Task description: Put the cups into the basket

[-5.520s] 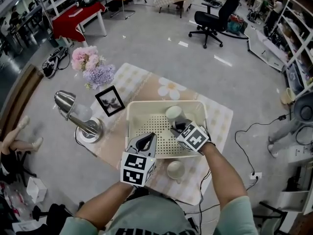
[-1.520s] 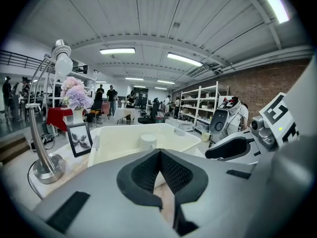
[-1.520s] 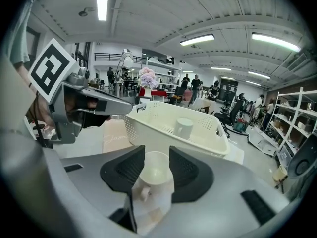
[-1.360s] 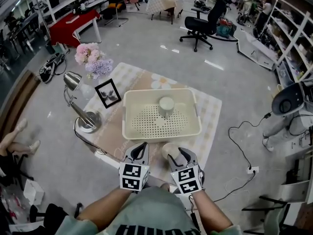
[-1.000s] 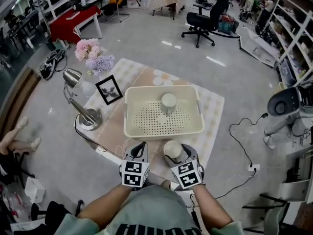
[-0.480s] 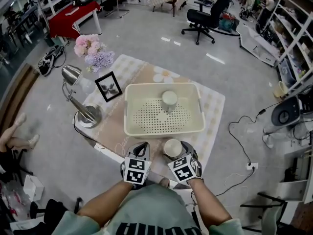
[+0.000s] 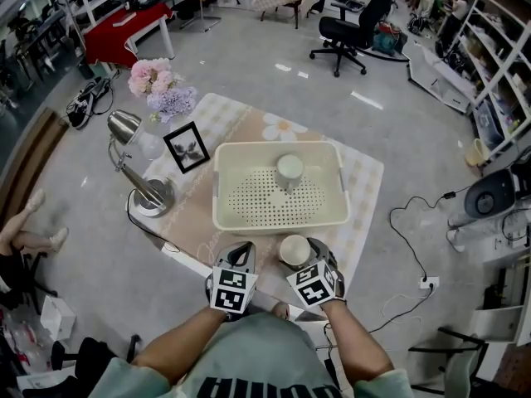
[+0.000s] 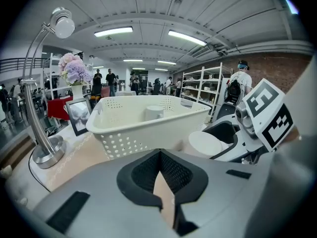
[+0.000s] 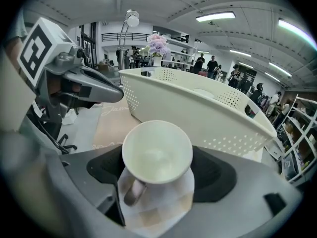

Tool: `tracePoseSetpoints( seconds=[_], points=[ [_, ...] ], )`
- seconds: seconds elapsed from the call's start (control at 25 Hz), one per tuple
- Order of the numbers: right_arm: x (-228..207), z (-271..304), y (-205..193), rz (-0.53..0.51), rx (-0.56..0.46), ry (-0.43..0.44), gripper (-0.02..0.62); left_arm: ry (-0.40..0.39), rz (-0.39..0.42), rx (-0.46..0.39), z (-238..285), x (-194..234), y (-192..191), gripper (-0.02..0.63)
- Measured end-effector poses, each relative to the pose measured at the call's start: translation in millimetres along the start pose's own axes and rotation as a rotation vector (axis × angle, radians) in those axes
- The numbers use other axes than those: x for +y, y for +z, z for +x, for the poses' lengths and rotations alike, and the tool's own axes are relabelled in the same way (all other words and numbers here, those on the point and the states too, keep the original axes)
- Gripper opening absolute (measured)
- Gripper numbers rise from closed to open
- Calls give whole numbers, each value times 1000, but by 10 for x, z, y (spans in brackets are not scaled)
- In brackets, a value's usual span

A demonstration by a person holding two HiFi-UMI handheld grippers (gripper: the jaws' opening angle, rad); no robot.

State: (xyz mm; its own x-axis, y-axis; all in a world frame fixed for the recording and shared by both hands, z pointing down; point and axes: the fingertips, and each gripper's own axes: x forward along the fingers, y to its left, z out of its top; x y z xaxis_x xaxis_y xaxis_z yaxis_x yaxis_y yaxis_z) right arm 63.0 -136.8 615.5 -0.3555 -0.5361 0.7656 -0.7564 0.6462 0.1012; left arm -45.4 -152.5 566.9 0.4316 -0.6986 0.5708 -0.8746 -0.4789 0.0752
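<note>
One cup point(image 9: 157, 152) was seen standing on the table point(image 7: 199, 222) beside the basket point(image 7: 278, 225), between the right gripper's point(image 7: 299, 254) fingers, just opened wide. A second cup point(image 7: 289, 170) was seen inside the basket. The left gripper's point(image 7: 241, 251) fingers were seen nearly together, empty. The cloth's script point(image 9: 111, 111) was read, perhaps, as "Jasm".

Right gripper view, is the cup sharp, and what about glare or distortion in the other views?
Right gripper view: sharp up close, the white ceramic cup evenly lit without glare; the cream perforated plastic basket bows from the fisheye, corners black. Left gripper view: ceiling strip lights blow out. Head view: bright reflections on the grey floor, edges curved.
</note>
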Motion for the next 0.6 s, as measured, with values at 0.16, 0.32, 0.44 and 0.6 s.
tracePoseSetpoints(
  seconds=[0.16, 0.32, 0.44, 0.6],
  points=[
    [31, -58, 2, -10, -3, -1, 387, 3, -7, -19, -39, 11, 54, 6],
    [80, -243, 115, -11, -41, 10, 385, 6, -22, -44, -107, 19, 140, 6],
    [112, -423, 274, -20, -78, 16, 385, 6, -38, -72, -172, 32, 240, 6],
    [132, -676, 514, -38, -129, 24, 385, 8, -48, -107, -261, 41, 389, 6]
  ],
)
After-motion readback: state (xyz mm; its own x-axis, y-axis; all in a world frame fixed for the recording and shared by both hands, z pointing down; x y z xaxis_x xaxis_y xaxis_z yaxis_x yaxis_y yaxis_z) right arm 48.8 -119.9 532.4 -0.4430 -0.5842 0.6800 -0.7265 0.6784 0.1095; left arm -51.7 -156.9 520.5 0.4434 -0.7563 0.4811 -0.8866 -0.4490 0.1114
